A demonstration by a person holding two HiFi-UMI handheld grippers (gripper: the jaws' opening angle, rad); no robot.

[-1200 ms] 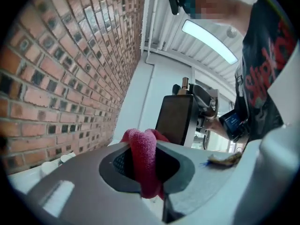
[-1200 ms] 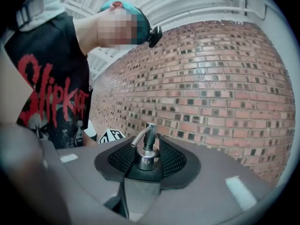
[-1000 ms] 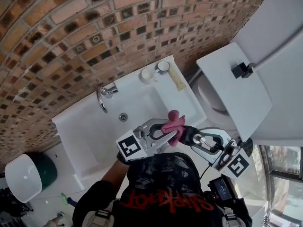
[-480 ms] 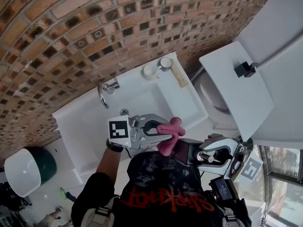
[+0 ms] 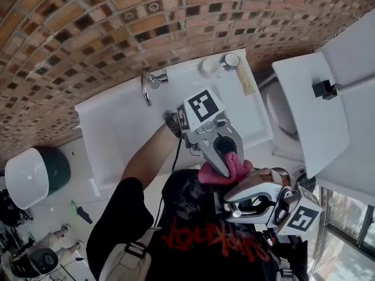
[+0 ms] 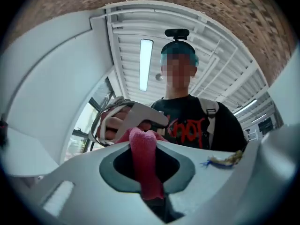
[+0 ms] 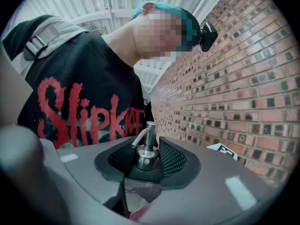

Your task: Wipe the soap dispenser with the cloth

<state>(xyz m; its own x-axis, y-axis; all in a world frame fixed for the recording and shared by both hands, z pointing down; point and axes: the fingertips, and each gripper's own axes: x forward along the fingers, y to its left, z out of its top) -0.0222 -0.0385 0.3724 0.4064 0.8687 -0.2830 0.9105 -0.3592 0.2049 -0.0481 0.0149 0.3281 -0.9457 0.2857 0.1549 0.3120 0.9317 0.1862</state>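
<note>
Close against the person's chest, on the near side of the sink, the soap dispenser (image 7: pixel 145 145) is being held off any surface. Only its metal pump head and collar are showing, standing upright between the jaws. The right gripper (image 7: pixel 146 165) is clamping it there, with the ribbed pads pressing in on the collar from both sides. The bottle's body is lying out of sight below the jaws.

The pink cloth (image 6: pixel 141 146) is hanging as a narrow roll from the left gripper (image 6: pixel 147 177), whose jaws are pinching it tight. In the head view this gripper is pointing back toward the person, and the cloth is bunching just beside the right gripper's tips. Whether the cloth is touching the dispenser yet, no view is settling.

Farther out, the white sink (image 5: pixel 117 127) with its tap (image 5: pixel 149 81) is sitting against the brick wall (image 5: pixel 88 28), and a white toilet (image 5: pixel 304 110) is standing to the right.

The grip looks like the weak point. The dispenser is hanging by its slim collar, so a firm sideways rub could be twisting it in the pads or working it loose. It is not over the basin, so a slip would probably drop it to the floor. Pressure on the pump head could be squirting soap onto the cloth and jaws. The cloth is caught by a thin fold only, so dragging it hard could be pulling it free.
</note>
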